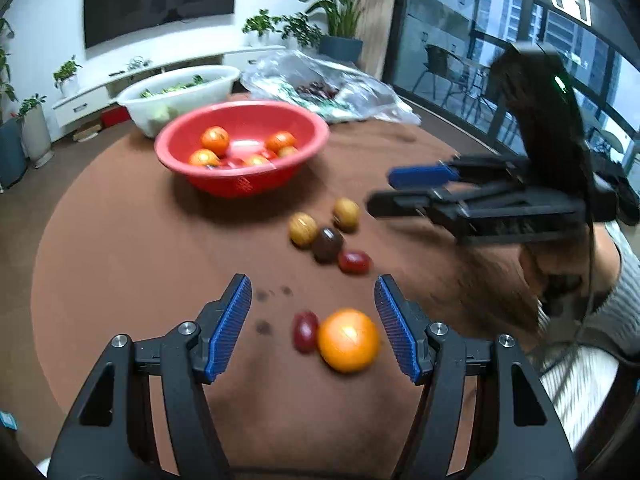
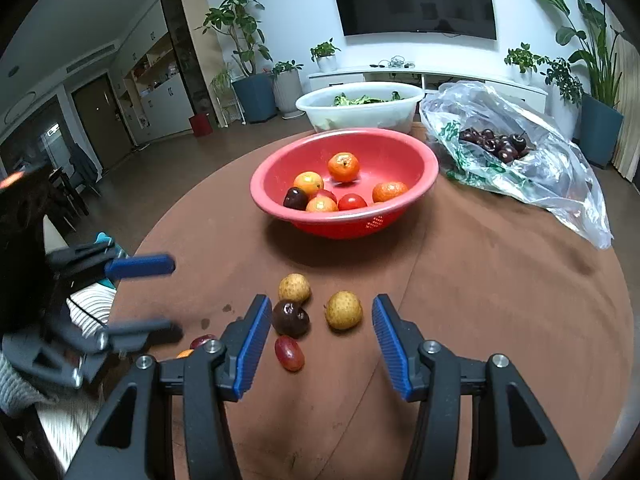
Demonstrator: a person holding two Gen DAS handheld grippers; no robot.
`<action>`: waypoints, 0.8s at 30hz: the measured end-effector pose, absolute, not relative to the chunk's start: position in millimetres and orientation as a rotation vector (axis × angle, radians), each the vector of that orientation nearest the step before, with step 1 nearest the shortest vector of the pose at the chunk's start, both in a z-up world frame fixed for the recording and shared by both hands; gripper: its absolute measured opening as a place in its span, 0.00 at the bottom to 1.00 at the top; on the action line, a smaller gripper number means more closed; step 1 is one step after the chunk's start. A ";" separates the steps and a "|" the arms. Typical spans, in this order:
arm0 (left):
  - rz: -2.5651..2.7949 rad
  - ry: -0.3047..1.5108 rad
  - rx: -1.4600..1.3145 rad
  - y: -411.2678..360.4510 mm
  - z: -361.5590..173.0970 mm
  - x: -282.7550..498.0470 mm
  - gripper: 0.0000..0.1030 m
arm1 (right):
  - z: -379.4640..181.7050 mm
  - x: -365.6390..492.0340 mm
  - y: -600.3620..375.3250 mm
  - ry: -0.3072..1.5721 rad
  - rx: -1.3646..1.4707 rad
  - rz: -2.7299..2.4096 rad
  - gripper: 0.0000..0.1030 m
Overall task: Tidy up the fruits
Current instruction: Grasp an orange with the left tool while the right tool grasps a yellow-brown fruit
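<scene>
orange (image 1: 348, 340) blurred, bag (image 2: 520, 160) half-hiding cherries (image 2: 496, 142)

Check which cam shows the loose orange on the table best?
Left wrist. The orange lies whole, though blurred, between the open left gripper's pads beside a red grape. In the right wrist view only an orange sliver peeks out behind the right gripper's finger.

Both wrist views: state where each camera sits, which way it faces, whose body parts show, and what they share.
Left wrist: on the left gripper, angled down at an orange on the table; right gripper and a sleeve show.
Right wrist: on the right gripper, angled down at loose fruit; left gripper shows.
Shared: red bowl, white tub, plastic bag.
</scene>
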State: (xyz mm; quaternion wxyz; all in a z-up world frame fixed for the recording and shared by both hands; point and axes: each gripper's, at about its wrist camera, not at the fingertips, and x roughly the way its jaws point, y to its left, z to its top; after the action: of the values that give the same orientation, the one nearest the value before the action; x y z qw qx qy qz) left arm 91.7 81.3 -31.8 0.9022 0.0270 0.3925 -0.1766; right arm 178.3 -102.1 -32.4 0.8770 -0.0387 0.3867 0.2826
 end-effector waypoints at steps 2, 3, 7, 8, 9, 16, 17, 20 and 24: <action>-0.372 0.828 0.074 75.2 -37.5 86.4 0.60 | -34.5 175.5 -101.0 0.810 -0.085 0.592 0.54; -0.375 0.833 0.078 73.2 -40.0 85.3 0.61 | -35.9 174.3 -100.0 0.811 -0.088 0.593 0.54; -0.370 0.843 0.090 66.4 -48.3 80.2 0.60 | -39.1 171.2 -96.4 0.818 -0.101 0.598 0.54; -0.373 0.845 0.090 65.8 -49.1 80.8 0.60 | -39.7 170.8 -95.7 0.818 -0.104 0.598 0.54; -0.378 0.847 0.091 64.6 -50.1 80.1 0.60 | -39.6 169.8 -94.9 0.817 -0.107 0.598 0.55; -0.373 0.863 0.152 51.2 -60.9 83.5 0.51 | -40.2 169.1 -94.0 0.821 -0.103 0.597 0.59; -0.362 0.852 0.181 47.4 -62.3 83.1 0.49 | -40.5 168.6 -93.9 0.821 -0.104 0.597 0.59; -0.359 0.829 0.229 42.1 -62.5 80.5 0.37 | -40.1 168.9 -93.1 0.822 -0.105 0.599 0.59; -0.356 0.807 0.257 37.3 -63.5 79.0 0.35 | -40.8 168.5 -92.8 0.823 -0.106 0.599 0.59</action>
State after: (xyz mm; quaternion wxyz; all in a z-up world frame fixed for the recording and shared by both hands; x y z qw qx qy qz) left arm 79.0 37.3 -63.5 0.8964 0.1240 0.3892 -0.1717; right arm 168.5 -92.8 -40.8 0.8719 -0.0508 0.3938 0.2867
